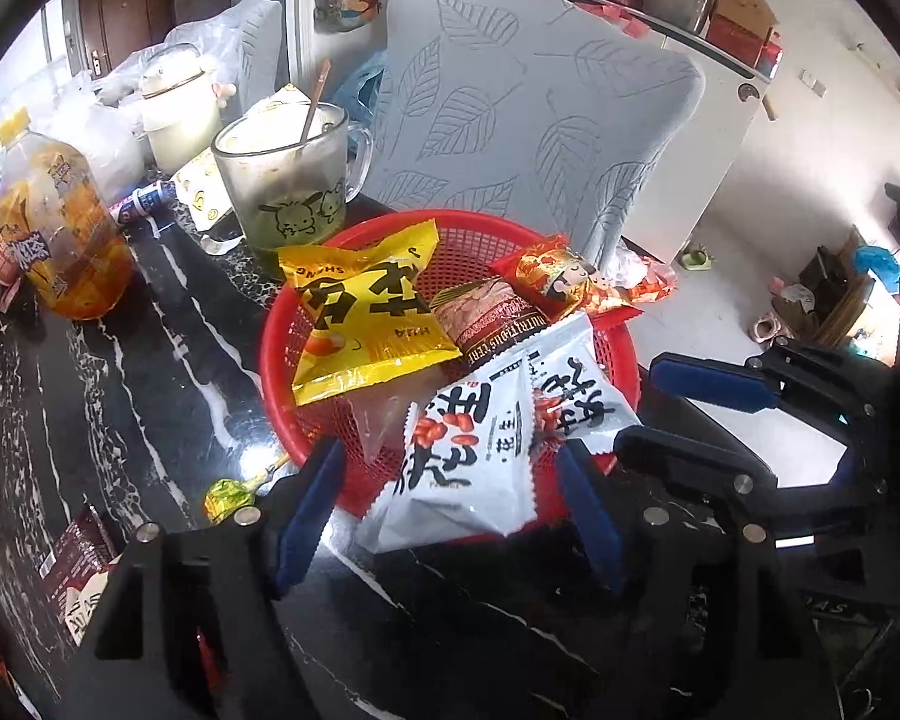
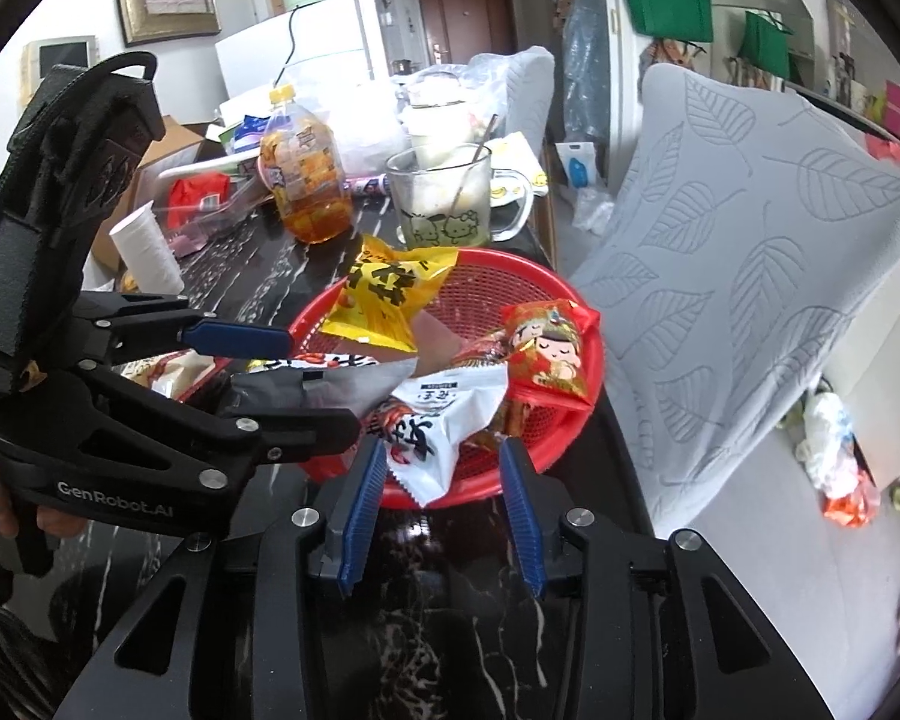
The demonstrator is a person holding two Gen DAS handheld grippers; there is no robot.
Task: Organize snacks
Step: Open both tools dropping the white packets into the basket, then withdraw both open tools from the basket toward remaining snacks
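Observation:
A red mesh basket [image 1: 480,234] [image 2: 546,294] sits on the black marble table and holds a yellow packet [image 1: 366,312] [image 2: 390,300], a brown packet [image 1: 486,318], a red cartoon packet [image 1: 570,282] [image 2: 549,354] and a white peanut packet [image 1: 486,438] [image 2: 438,420] that hangs over the near rim. My left gripper [image 1: 450,504] is open, its fingers either side of the white packet's near end, not touching. My right gripper [image 2: 444,498] is open just before the basket's rim. The left gripper [image 2: 270,372] also shows in the right wrist view, open over the basket's left side.
A glass mug with a spoon [image 1: 288,180] [image 2: 450,198], an orange drink bottle [image 1: 60,228] [image 2: 306,174] and a white pot [image 1: 174,108] stand behind the basket. A green wrapped candy [image 1: 228,498] and a dark packet [image 1: 84,558] lie on the table. A grey leaf-pattern chair [image 1: 522,114] [image 2: 750,276] stands right.

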